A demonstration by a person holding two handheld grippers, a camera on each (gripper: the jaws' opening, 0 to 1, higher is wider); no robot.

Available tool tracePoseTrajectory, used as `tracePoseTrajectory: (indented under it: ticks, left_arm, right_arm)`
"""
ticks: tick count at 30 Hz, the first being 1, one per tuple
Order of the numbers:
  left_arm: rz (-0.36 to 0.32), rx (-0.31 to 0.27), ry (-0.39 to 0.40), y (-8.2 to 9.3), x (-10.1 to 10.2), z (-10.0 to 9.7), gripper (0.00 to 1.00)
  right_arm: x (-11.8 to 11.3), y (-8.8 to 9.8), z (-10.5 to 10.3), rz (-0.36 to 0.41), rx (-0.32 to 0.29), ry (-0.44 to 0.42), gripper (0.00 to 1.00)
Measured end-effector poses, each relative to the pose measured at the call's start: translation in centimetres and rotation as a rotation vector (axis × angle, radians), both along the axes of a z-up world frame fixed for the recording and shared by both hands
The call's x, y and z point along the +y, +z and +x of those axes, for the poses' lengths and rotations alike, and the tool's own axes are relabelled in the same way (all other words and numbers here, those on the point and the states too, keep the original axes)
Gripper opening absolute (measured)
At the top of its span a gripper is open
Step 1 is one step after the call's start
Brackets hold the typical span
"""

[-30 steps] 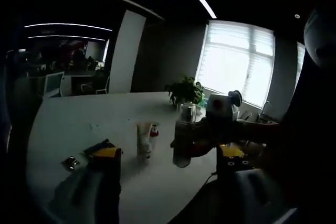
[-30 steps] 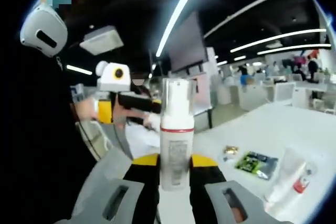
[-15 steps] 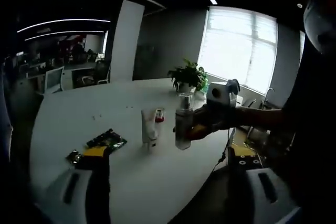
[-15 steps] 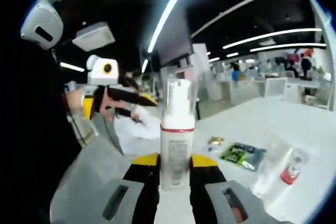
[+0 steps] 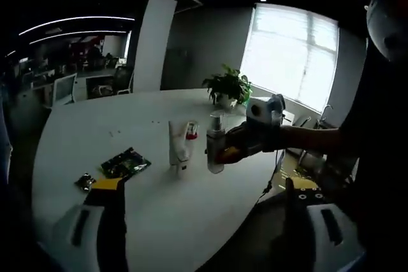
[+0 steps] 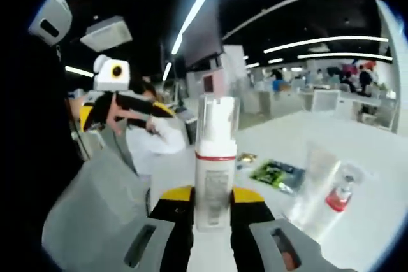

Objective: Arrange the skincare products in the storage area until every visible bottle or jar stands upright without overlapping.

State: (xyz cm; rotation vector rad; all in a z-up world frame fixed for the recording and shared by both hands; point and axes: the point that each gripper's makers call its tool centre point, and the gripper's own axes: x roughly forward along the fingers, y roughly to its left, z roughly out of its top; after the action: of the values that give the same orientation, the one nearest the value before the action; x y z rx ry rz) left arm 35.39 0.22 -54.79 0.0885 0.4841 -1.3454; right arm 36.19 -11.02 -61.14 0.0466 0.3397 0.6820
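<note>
A white pump bottle [image 6: 213, 170] with a clear cap and a red band stands upright between the jaws of my right gripper [image 6: 212, 199], which is shut on it. In the left gripper view the same bottle [image 5: 215, 151] is held by the right gripper [image 5: 234, 150] just right of a pale tube [image 5: 180, 148] standing on its red-marked cap end. The bottle's base is close to the white table [image 5: 95, 138]; I cannot tell whether it touches. The tube [image 6: 322, 186] appears to the bottle's right. My left gripper [image 5: 204, 192] is wide open, holding nothing, near the table's front edge.
A green sachet [image 5: 125, 162] and a small foil packet [image 5: 85, 181] lie flat left of the tube. A potted plant [image 5: 228, 88] stands at the table's far edge by the window. The left gripper [image 6: 115, 103] and a person's sleeve are at the left of the right gripper view.
The right gripper has carried the pump bottle lower and closer to the tube. The left gripper view has drawn back a little, and both views shifted with the hands.
</note>
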Motion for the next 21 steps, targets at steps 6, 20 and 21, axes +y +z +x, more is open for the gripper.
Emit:
tracePoseTrajectory:
  ticks: [6,20,21]
  left_arm:
    - [0.020,-0.003,0.005,-0.4,0.1,0.0,0.99]
    - [0.044,0.009,0.076,-2.1,0.4,0.7,0.97]
    - [0.048,0.012,0.084,-2.4,0.3,0.5,0.97]
  right_arm:
    - [-2.2,-1.6,0.1,-0.005,0.002,-0.040,0.12]
    - [-5.2,-5.8,1.2,-0.075,-0.007,-0.022,0.12]
    - [-5.4,-6.1,1.3,-0.074,-0.007,-0.022,0.12]
